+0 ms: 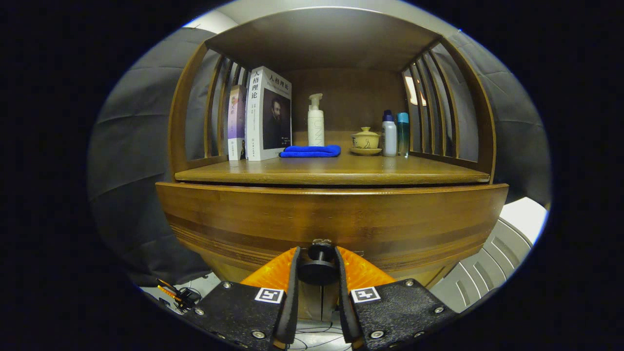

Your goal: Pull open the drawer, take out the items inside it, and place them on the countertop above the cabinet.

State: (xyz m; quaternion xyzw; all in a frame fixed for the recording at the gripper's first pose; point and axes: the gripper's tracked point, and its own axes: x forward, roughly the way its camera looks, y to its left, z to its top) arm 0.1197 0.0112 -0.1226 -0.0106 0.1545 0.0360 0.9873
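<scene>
Gripping the drawer knob (317, 265): tongs (317, 273) closed narrow, both fingers pressed on its sides. Drawer (331, 219) front sits just forward of the cabinet, contents hidden. On the surface (331, 170) above: two books (258, 114), one pump bottle (316, 121), one blue cloth (310, 151), one lidded cup (365, 140) on a saucer, two bottles (394, 132) beside it.

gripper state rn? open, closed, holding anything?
Gripper: jaws closed on the black drawer knob, one finger on each side; drawer front sits just beyond.
</scene>
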